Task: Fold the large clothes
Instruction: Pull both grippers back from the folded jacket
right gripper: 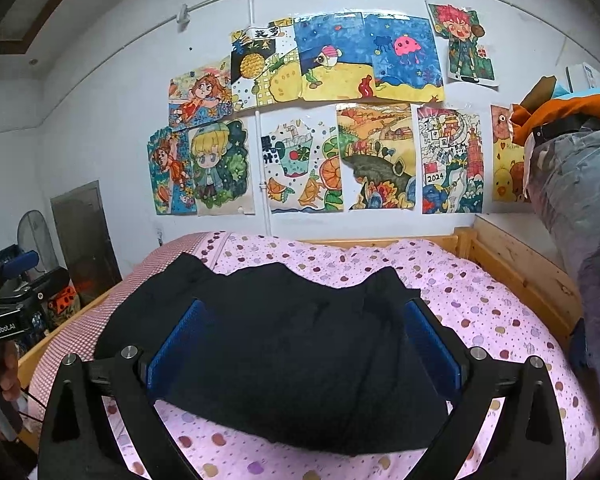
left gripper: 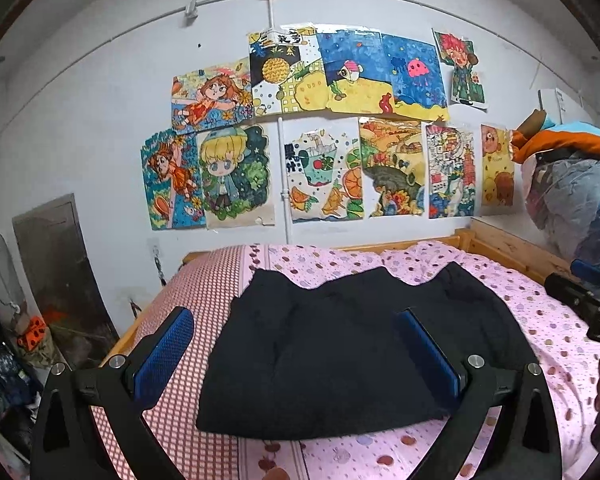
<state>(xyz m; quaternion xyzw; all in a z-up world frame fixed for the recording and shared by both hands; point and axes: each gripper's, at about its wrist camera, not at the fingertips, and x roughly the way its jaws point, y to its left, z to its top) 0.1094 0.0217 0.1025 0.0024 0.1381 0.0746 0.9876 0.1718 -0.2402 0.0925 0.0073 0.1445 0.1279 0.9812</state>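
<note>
Lying in the middle of the bed, the black garment [left gripper: 340,344] is spreading over the pink dotted sheet [left gripper: 540,320], already folded into a rough wide block with a wavy far edge and a straighter near edge. Its left part is reaching onto the red checked cover [left gripper: 204,280] that is running along the left side of the mattress.

The left gripper [left gripper: 296,320] is hovering above the near half of the garment with its jaws standing wide apart and holding nothing; one blue pad [left gripper: 164,356] is showing over the checked cover and the other over the black cloth. The right gripper [right gripper: 304,316] is also hanging over the garment [right gripper: 300,360], its jaws wide apart and empty, both blue pads [right gripper: 432,344] framing the cloth. I cannot tell if the fingers are touching the fabric.

In the right wrist view the left gripper's body [right gripper: 4,320] is appearing at the left edge, with a hand [right gripper: 8,364] under it. The wooden bed frame [right gripper: 520,264] is standing against a white wall covered with colourful drawings [right gripper: 328,64]. A pile of clothes [right gripper: 572,168] is sitting at the right, and a fan [left gripper: 0,272] is standing at the far left.
</note>
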